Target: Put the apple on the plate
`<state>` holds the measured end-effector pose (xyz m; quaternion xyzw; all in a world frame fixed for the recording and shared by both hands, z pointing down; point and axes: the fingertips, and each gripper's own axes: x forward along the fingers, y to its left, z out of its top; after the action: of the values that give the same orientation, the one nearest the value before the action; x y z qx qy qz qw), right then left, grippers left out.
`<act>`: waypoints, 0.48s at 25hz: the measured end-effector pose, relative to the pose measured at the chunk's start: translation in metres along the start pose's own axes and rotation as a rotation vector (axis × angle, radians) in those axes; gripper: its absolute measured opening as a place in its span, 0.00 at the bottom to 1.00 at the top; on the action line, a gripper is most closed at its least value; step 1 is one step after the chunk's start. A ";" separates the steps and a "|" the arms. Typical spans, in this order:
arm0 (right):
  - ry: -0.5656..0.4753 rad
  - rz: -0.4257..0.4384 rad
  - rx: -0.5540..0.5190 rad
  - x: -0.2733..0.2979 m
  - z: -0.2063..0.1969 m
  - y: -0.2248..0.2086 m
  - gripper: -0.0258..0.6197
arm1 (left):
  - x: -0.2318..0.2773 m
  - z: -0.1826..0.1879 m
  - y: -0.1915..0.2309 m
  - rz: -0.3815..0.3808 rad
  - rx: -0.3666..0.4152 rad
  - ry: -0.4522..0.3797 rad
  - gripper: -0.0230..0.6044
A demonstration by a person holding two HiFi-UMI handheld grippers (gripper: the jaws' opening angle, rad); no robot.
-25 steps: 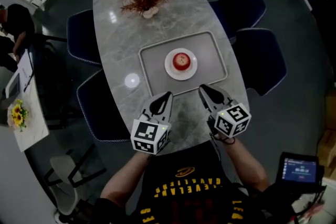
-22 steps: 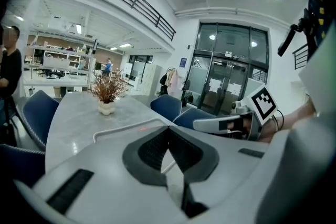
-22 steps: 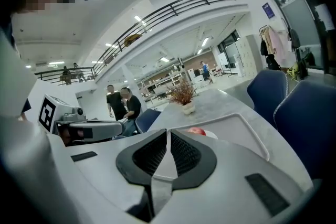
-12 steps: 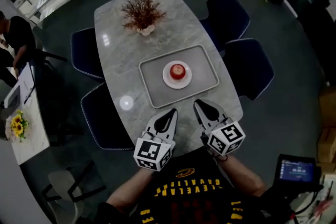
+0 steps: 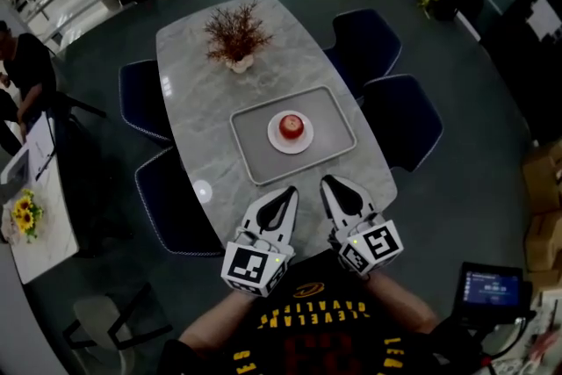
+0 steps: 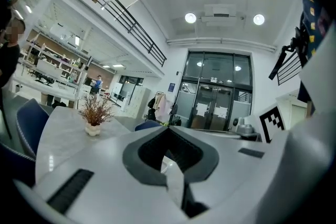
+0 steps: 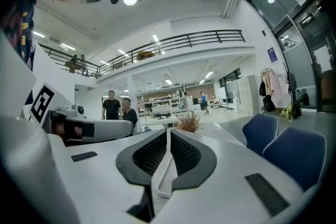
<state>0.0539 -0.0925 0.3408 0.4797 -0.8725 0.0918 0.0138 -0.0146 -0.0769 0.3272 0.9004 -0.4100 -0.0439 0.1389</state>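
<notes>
apple on its plate, both grippers held off at the near edge
the apple point(image 5: 291, 126) rests mid-plate point(image 5: 274, 140) on the tray point(image 5: 335, 112); the left gripper point(image 5: 289, 190) and right gripper point(image 5: 327, 183) are pinched closed on nothing, well apart from it, probably because the job looks done.

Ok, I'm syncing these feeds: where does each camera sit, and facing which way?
Head view: on the person's head, steeply down at table and apple; left gripper, right gripper, forearms show.
Left gripper view: on left gripper, along shut jaws, toward glass doors.
Right gripper view: on right gripper, along shut jaws, toward a balcony.
Shared: the potted plant.
</notes>
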 end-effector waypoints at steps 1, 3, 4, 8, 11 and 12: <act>-0.008 -0.002 -0.003 -0.001 0.002 0.002 0.09 | -0.002 0.003 -0.001 0.001 -0.002 0.010 0.04; -0.021 -0.001 -0.007 -0.001 0.005 0.006 0.09 | -0.006 0.004 -0.002 -0.002 0.008 0.026 0.04; -0.026 -0.001 -0.008 -0.002 0.007 0.008 0.09 | -0.009 0.004 -0.003 -0.006 0.018 0.028 0.04; -0.045 0.000 -0.012 -0.006 0.010 0.012 0.09 | -0.010 0.006 -0.007 -0.012 0.053 0.000 0.04; -0.051 0.002 -0.019 -0.007 0.011 0.013 0.09 | -0.009 0.005 -0.012 -0.019 0.065 -0.006 0.04; -0.052 0.002 -0.021 -0.008 0.011 0.013 0.09 | -0.009 0.005 -0.014 -0.023 0.065 0.005 0.04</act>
<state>0.0479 -0.0811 0.3271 0.4809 -0.8740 0.0700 -0.0039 -0.0115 -0.0626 0.3182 0.9092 -0.4004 -0.0298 0.1101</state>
